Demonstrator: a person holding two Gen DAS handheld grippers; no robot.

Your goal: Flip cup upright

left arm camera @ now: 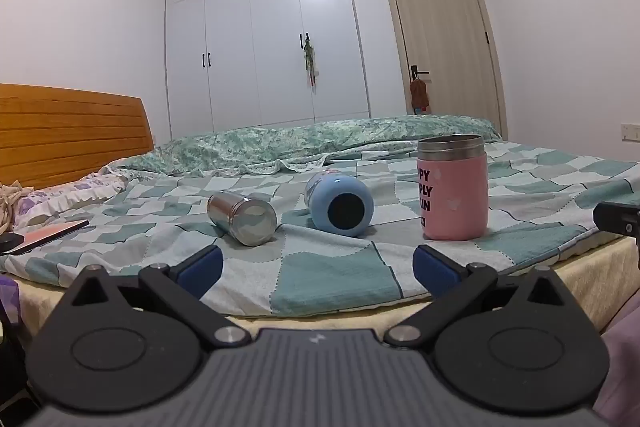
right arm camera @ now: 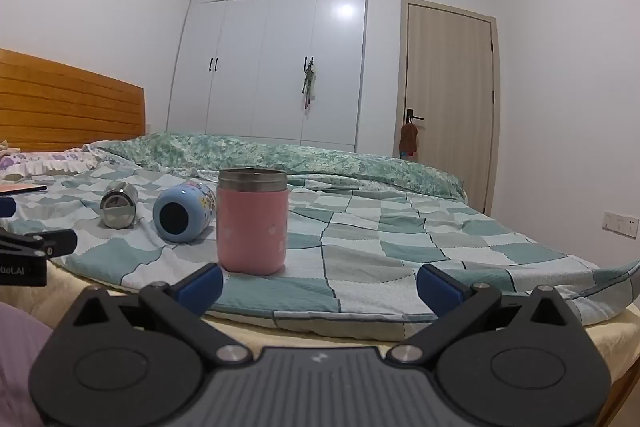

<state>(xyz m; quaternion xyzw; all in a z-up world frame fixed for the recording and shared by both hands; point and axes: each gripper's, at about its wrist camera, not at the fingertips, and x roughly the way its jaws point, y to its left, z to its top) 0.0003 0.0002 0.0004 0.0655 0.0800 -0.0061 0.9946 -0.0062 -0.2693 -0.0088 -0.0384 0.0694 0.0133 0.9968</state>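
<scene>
A pink cup (left arm camera: 454, 189) with a steel rim stands upright on the checked bedspread (left arm camera: 336, 279). A light blue cup (left arm camera: 339, 205) lies on its side, base toward me. A steel cup (left arm camera: 242, 218) lies on its side to its left. My left gripper (left arm camera: 318, 269) is open and empty, back at the bed's near edge. In the right wrist view the pink cup (right arm camera: 253, 221) stands just beyond my open, empty right gripper (right arm camera: 320, 285), near its left finger. The blue cup (right arm camera: 184, 213) and the steel cup (right arm camera: 119, 210) lie further left.
A wooden headboard (left arm camera: 72, 131) and pillows are at the left. A flat pink book (left arm camera: 52, 231) lies at the left of the bed. A rumpled green quilt (left arm camera: 332, 139) runs along the far side. A white wardrobe (left arm camera: 264, 35) and a door (left arm camera: 444, 43) stand behind.
</scene>
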